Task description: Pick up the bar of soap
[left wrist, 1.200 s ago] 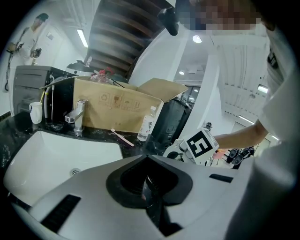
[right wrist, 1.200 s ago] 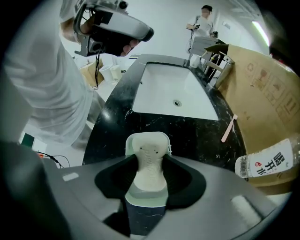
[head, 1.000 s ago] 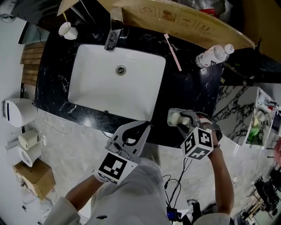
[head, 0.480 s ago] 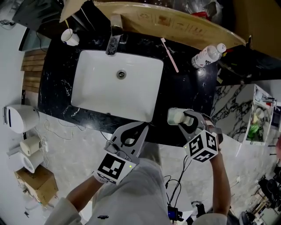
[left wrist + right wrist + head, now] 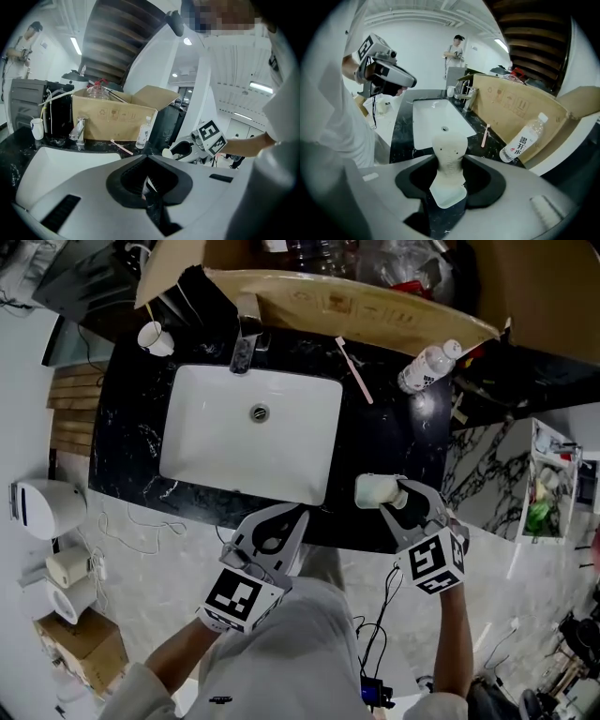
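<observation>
The cream bar of soap (image 5: 374, 490) is over the black counter (image 5: 394, 427) at the front right of the sink. My right gripper (image 5: 392, 495) is shut on it. In the right gripper view the soap (image 5: 449, 154) sticks out forward from between the dark pads, and a white dish-like shape (image 5: 448, 196) shows just beneath its near end. My left gripper (image 5: 298, 514) hovers at the counter's front edge, off the soap's left side. Its jaws meet at the tips with nothing between them (image 5: 147, 178).
A white sink (image 5: 178, 456) with a faucet (image 5: 244, 341) fills the counter's left half. Behind the soap lie a pink toothbrush (image 5: 354, 369) and a tipped water bottle (image 5: 424, 365). A cardboard box (image 5: 356, 301) lines the back edge, and a white cup (image 5: 155, 337) stands at the far left.
The head view has drifted, so the counter sits a little differently in frame. My right gripper stays shut on the soap at the same spot. The left gripper has barely moved.
</observation>
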A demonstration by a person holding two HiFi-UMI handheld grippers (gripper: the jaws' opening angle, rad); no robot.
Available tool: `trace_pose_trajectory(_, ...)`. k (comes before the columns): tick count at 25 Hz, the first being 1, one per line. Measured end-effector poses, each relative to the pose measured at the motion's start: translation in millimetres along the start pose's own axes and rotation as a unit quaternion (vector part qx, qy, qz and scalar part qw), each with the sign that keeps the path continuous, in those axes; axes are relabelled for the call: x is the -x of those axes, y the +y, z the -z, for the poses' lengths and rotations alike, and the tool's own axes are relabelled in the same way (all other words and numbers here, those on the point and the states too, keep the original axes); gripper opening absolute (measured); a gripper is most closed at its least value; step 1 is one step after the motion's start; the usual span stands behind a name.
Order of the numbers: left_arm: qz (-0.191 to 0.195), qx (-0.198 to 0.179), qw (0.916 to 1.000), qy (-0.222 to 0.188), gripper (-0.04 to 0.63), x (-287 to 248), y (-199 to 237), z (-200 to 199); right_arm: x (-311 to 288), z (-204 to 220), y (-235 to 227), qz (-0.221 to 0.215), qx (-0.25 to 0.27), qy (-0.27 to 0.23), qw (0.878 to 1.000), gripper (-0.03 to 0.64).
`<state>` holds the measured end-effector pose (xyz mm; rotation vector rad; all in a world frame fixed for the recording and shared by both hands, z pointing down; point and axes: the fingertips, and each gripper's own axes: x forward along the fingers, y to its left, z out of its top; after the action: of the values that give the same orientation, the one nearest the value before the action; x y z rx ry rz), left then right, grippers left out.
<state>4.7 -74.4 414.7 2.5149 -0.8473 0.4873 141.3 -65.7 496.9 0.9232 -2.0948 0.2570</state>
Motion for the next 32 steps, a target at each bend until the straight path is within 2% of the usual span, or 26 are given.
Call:
trace_pose_trajectory(7,-0.002,-0.021,0.9996,-0.020,0.000,16,-1,-18,36,-28,-11,0.056,-0.080,-0.069,0.993,0.184)
trace_pose_trajectory(13,-0.010,-0.019,0.9989,-0.042,0.000,30,-3,-34,69,-54,-16,0.097,-0.116,-0.123,0.981,0.184)
trace_pose_trajectory(19,-0.016,-0.020,0.9978,-0.061,0.000,42,-1,-44,95,-83,-7,0.121,-0.120,-0.177,0.969,0.184)
trace_pose_trajectory(23,-0.024,-0.025,0.9967,-0.074,0.000,51,1,-52,110,-104,8,0.131,-0.142,-0.223,0.956,0.184)
trace_pose_trajectory(32,-0.036,-0.018,0.9952,-0.089,0.000,70,1,-55,144,-138,28,0.157,-0.130,-0.303,0.931,0.184)
